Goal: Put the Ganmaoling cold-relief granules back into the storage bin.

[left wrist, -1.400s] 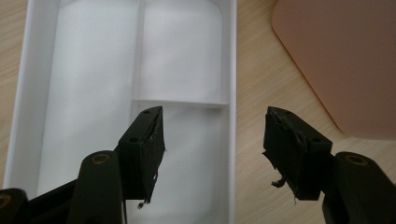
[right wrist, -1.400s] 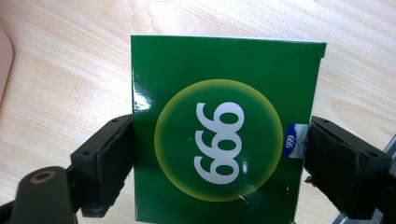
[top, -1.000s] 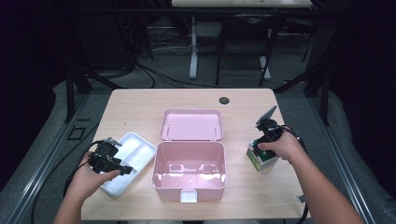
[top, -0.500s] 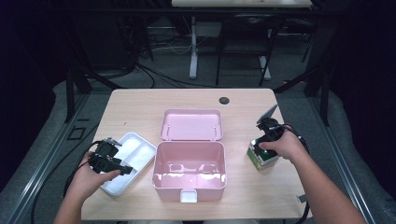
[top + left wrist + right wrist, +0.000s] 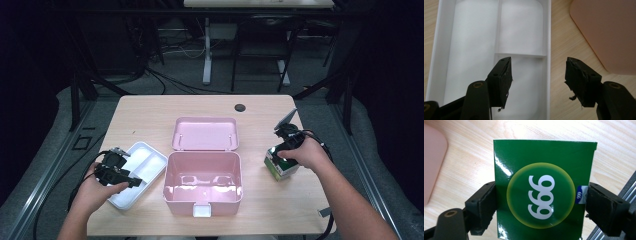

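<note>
A glossy green box (image 5: 541, 170) marked 999 stands on the wooden table (image 5: 150, 120), right of an open pink case (image 5: 235, 180). My right gripper (image 5: 541, 195) is shut on the green box (image 5: 278, 170), one pad pressed on each side. In the high view the right gripper (image 5: 281, 156) sits under the person's hand. A white divided tray (image 5: 147, 161) lies left of the case. My left gripper (image 5: 539, 70) is open just above the tray (image 5: 469, 50), its jaws astride the tray's right wall with nothing between them. From above, the left gripper (image 5: 129, 179) is at the tray's near end.
The pink case's lid (image 5: 205, 132) lies flat behind it, and the case holds nothing. A dark round hole (image 5: 240, 107) marks the far table edge. The table's right edge (image 5: 320, 165) runs close to the green box. Cables trail off the left side.
</note>
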A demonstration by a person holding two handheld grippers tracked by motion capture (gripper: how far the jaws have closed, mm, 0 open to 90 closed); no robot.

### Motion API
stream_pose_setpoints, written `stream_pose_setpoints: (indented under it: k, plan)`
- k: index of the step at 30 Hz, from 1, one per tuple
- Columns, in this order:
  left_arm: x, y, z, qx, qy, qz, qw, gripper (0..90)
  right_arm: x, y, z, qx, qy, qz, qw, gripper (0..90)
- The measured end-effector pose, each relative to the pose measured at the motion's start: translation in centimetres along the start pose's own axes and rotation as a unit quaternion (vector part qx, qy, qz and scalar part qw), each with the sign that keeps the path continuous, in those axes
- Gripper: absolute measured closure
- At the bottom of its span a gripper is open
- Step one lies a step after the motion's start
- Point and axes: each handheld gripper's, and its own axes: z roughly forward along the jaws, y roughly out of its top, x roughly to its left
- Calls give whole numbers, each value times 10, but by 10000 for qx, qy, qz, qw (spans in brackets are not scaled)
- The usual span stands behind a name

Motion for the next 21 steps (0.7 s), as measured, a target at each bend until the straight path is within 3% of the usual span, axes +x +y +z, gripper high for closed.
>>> stream_pose_setpoints:
  k: [10,18,21]
  plan:
    - [0,0,-1,-13,-1,3,10000,387,7,0,-14,-69,7,-183,9998,159]
    - [0,0,-1,-11,2,-3,10000,387,18,1,-29,-89,8,-486,9988,160]
    - [0,0,0,-8,-4,-1,10000,387,24,1,-35,-173,-121,-609,9979,159]
